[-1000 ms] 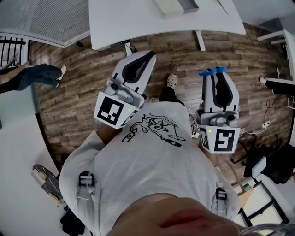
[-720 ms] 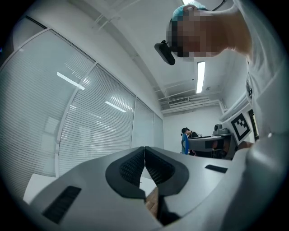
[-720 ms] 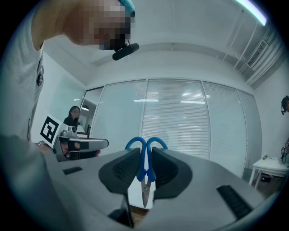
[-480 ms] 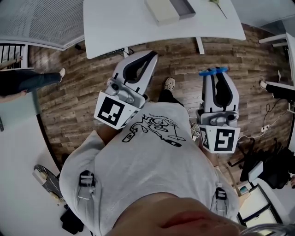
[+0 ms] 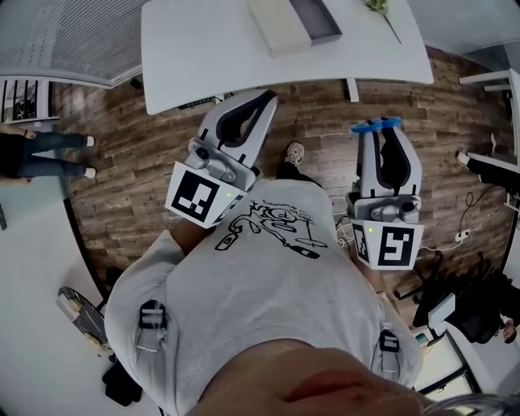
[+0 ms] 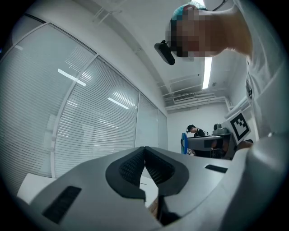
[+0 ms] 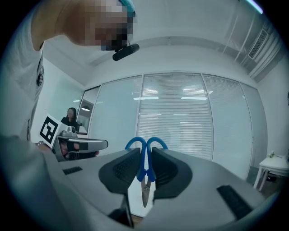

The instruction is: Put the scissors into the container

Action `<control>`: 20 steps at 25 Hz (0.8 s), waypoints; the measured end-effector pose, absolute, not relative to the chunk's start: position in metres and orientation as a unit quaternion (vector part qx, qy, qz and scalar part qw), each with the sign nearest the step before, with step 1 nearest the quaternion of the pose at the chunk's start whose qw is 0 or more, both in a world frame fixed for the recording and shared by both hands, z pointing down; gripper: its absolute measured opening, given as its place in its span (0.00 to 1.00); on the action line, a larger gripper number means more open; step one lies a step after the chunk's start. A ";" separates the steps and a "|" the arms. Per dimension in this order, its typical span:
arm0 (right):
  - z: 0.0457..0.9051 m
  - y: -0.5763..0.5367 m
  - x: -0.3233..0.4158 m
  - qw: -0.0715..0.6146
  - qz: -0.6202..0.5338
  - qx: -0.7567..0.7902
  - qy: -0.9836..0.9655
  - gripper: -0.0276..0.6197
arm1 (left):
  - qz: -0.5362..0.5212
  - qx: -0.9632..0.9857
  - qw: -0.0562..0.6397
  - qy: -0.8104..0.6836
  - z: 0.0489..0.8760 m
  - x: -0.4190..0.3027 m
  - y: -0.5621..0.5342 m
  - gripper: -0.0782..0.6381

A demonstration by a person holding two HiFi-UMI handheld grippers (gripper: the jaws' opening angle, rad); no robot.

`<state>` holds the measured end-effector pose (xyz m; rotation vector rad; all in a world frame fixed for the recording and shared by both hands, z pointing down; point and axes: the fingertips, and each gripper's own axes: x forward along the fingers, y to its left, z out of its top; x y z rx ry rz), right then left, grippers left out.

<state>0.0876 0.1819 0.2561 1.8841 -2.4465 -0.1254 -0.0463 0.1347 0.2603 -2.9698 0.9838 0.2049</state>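
Observation:
Blue-handled scissors (image 7: 145, 169) are clamped in my right gripper (image 7: 145, 168), handle loops beyond the jaw tips and the metal blades pointing back toward the camera. In the head view the blue handles (image 5: 375, 125) stick out past the right gripper (image 5: 378, 138), held over the wood floor. My left gripper (image 5: 262, 99) is shut with nothing in it; in the left gripper view its pads (image 6: 135, 164) meet at the tip. A shallow box-like container (image 5: 294, 24) lies on the white table (image 5: 211, 49) ahead of both grippers.
A green sprig (image 5: 378, 6) lies on the table's right part. A table leg (image 5: 353, 86) and cables (image 5: 463, 236) are on the floor. A person's legs (image 5: 41, 150) stand at left. White furniture (image 5: 487, 81) sits at right.
The table and container have slid lower in the head view, nearer the grippers. The person at left has shifted. Both grippers keep their pose and the scissors stay held.

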 end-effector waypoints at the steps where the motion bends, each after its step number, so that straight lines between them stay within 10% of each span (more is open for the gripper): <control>1: 0.256 0.176 0.091 0.025 -0.040 0.609 -0.792 0.18 | 0.064 -0.947 0.005 0.316 0.260 -0.043 0.130 0.14; 20: 0.254 0.094 0.176 0.025 -0.035 0.606 -0.795 0.18 | 0.067 -0.948 0.009 0.310 0.255 0.045 0.048 0.14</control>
